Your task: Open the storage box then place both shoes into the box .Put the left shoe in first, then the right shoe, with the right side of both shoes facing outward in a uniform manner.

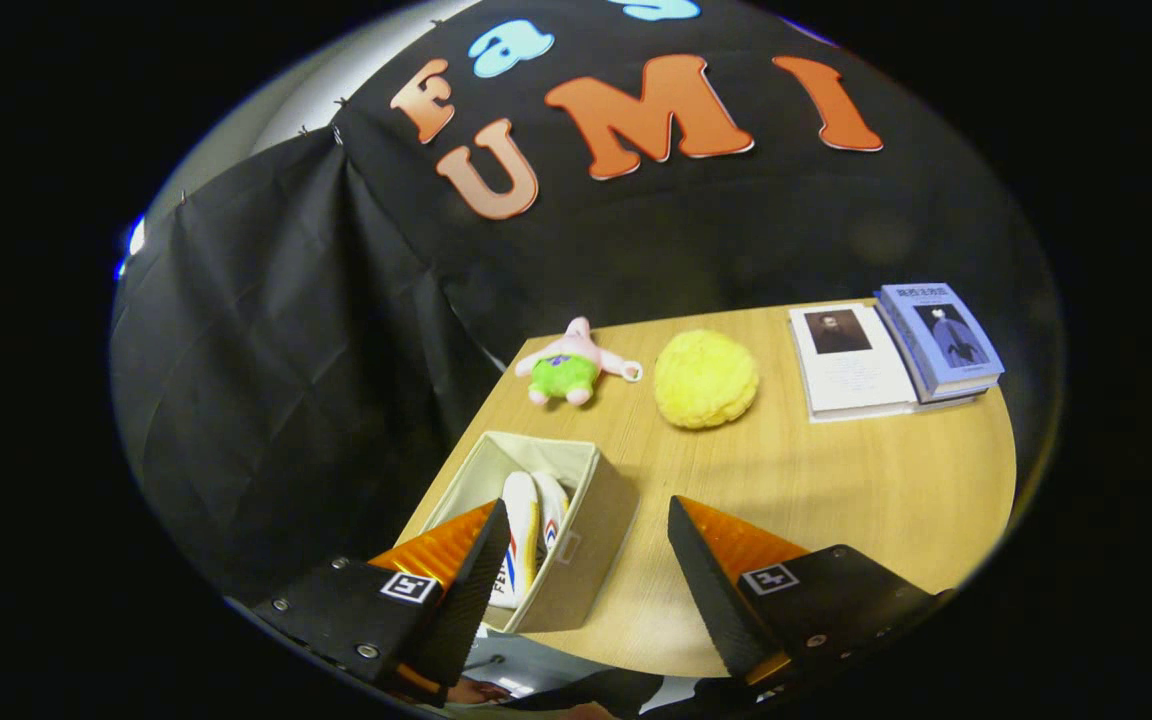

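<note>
From the gripper view I hold the gripper [581, 540] wide apart and empty above the table [836, 480]. The storage box [591, 520] sits open just ahead, toward the left finger, its long axis running away from me. Both shoes [531, 530] stand inside on edge, lengthwise along it; toe direction I cannot tell.

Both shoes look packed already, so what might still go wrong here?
The storage box sits near the table edge, so a bump from the open hand-held gripper might push it off. The shoes stand on edge, packed close; a nudge may tip them.
</note>
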The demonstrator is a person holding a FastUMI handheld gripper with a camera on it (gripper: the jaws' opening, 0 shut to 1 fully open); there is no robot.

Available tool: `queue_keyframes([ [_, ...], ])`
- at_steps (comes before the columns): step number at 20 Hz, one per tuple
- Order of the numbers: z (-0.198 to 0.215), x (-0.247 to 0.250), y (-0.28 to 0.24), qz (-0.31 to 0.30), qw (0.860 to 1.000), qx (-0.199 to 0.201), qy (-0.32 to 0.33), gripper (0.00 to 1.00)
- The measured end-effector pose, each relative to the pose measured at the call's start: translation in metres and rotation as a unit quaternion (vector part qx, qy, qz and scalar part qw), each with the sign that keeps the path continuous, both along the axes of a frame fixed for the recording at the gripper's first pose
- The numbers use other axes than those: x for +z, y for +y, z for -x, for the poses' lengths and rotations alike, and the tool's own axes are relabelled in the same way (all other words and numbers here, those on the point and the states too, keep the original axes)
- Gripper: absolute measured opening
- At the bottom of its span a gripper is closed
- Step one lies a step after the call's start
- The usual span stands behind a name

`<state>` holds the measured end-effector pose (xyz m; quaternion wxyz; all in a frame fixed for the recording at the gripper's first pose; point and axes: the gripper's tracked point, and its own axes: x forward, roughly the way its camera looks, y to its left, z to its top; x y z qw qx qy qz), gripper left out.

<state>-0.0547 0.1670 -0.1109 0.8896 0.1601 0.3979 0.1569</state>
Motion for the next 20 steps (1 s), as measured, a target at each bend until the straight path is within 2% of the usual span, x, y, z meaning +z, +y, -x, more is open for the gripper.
queue_keyframes([
  [3,-0.019,0.027,-0.047,0.025,0.995,-0.049,-0.078,0.96],
  [7,-0.03,0.067,-0.109,0.062,0.979,-0.104,-0.164,0.97],
  [12,-0.04,0.122,-0.159,0.107,0.948,-0.14,-0.264,0.98],
  [17,-0.039,0.166,-0.187,0.131,0.906,-0.161,-0.368,0.98],
  [20,-0.042,0.17,-0.19,0.143,0.897,-0.159,-0.386,0.98],
])
